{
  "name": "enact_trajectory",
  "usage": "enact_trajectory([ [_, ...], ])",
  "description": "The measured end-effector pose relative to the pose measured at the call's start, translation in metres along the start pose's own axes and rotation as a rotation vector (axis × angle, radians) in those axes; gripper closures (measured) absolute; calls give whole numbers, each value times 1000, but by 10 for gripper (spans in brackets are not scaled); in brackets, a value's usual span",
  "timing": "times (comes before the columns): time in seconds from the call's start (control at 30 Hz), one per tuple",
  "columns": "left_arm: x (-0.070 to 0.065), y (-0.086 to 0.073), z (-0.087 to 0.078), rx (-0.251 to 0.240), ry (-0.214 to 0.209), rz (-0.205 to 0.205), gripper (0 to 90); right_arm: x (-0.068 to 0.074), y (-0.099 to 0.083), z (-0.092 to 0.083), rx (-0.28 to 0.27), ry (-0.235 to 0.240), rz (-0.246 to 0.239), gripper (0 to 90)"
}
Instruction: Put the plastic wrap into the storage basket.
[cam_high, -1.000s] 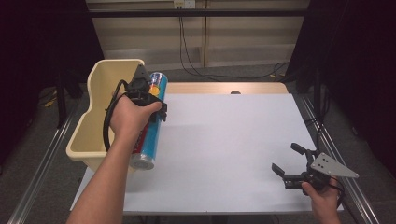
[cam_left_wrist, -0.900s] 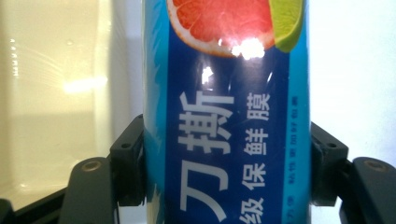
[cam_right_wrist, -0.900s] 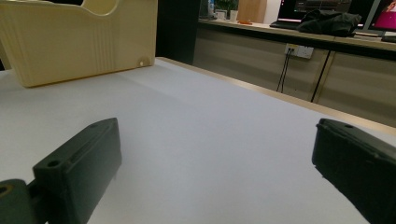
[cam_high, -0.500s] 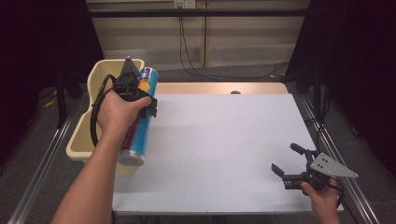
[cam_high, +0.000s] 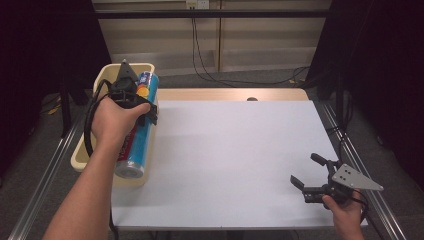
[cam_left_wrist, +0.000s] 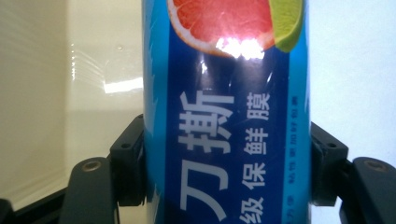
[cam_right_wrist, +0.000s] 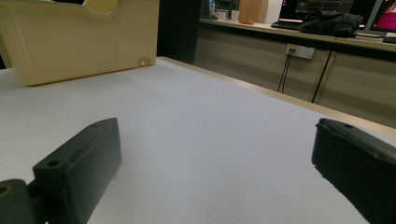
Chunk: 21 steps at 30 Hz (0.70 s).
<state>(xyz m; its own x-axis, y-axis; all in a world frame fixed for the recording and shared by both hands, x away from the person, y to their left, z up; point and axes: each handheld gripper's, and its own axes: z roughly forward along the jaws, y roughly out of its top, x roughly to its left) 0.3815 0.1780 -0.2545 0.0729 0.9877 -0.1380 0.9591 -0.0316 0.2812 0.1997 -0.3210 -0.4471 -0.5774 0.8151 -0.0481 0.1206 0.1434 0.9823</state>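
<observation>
A white sheet (cam_high: 235, 160) covers almost the whole table top, leaving a strip of pale wood (cam_high: 230, 94) bare along the far edge, and metal rails run down both long sides of the table. Beyond it the room is dim: a beige panelled wall (cam_high: 165, 42) with a socket near its top, black cables (cam_high: 210, 65) hanging down to a grey floor, and dark curtains to either side. The right gripper view, looking low across the sheet, also takes in a long counter with monitors and what may be a dark bundle of cloth on it, though that corner is too far off to be sure. At the table's left edge stands a cream plastic bin (cam_high: 82, 150). The left gripper (cam_high: 131, 100) has its jaws clamped on a blue cling-film tube (cam_high: 142, 127), which lies lengthwise over the bin's right rim, partly above the bin and partly above the sheet; the left gripper view shows both pads pressed to the tube's sides (cam_left_wrist: 226, 140), with its grapefruit and lime print and Chinese lettering, the bin's inside to one side and white sheet to the other. The right gripper (cam_high: 309, 175) sits near the table's front right corner, jaws spread wide with nothing between them.
</observation>
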Motion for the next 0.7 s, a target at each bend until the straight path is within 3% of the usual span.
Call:
enact_trajectory([
  [0.43,20,-2,-4,-3,27,-12,322,0,1,0,-4,2,-3,11],
  [0.7,28,-6,2,8,41,-11,322,1,1,0,-4,7,-3,11],
])
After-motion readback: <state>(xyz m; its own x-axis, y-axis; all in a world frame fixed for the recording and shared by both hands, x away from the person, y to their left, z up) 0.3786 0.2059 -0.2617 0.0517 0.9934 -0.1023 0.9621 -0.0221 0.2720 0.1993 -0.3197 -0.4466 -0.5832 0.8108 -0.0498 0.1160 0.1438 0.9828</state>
